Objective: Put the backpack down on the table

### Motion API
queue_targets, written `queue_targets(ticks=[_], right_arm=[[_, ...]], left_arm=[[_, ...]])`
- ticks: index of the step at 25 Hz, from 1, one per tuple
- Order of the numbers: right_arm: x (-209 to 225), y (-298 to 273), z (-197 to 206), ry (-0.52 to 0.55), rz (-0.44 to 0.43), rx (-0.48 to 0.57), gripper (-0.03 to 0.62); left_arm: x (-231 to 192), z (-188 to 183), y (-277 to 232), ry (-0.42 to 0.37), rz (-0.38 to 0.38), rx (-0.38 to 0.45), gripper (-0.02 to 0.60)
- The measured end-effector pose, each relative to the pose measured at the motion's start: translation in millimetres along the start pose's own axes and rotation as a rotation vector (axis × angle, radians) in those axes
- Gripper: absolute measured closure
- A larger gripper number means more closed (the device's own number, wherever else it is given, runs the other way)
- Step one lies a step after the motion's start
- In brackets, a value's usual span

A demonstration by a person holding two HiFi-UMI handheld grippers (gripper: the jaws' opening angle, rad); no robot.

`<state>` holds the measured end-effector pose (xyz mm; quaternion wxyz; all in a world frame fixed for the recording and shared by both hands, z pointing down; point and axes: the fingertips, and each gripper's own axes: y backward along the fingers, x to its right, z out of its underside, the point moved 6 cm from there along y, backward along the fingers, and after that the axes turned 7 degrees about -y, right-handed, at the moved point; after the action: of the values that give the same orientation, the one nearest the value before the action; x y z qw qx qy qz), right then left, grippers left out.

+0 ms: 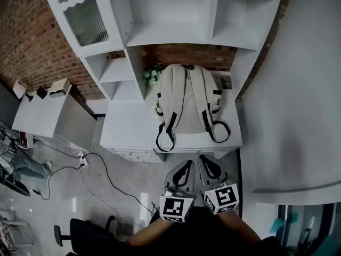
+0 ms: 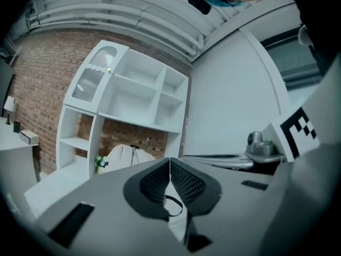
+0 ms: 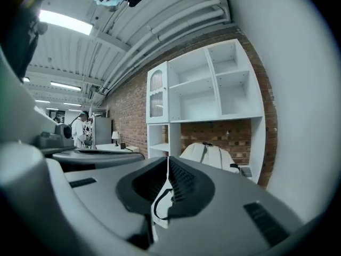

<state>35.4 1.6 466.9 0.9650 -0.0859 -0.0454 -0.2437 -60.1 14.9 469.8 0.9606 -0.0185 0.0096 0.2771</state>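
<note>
A cream backpack [image 1: 186, 100] with black-trimmed straps stands on the white desk [image 1: 128, 127], its back panel facing me, leaning toward the brick wall under the shelves. Its two strap loops [image 1: 165, 140] hang over the desk's front edge. My left gripper [image 1: 185, 167] and right gripper [image 1: 208, 163] sit side by side in front of the desk, clear of the bag. Both are shut with nothing between the pads. The left gripper view shows the shut left gripper [image 2: 170, 161] with the backpack [image 2: 125, 154] far behind. The right gripper [image 3: 168, 161] points level at the backpack [image 3: 210, 156].
A white shelf unit [image 1: 176, 15] rises above the desk, with a small flower pot [image 1: 153, 74] left of the bag. A white wall [image 1: 298, 116] stands at the right. A second white table [image 1: 40, 113] is at the left, with cables [image 1: 96, 169] on the floor and a black chair [image 1: 80, 233].
</note>
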Motion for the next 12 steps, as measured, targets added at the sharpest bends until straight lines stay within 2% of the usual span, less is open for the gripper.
queue_targets(ticks=[6, 12], right_arm=[[11, 70, 11, 0.037, 0.079, -0.008, 0.572], [13, 133, 29, 0.025, 0.107, -0.021, 0.576]], left_arm=[[54, 3, 23, -0.024, -0.041, 0.017, 0.563], [108, 11, 51, -0.026, -0.071, 0.021, 0.563]])
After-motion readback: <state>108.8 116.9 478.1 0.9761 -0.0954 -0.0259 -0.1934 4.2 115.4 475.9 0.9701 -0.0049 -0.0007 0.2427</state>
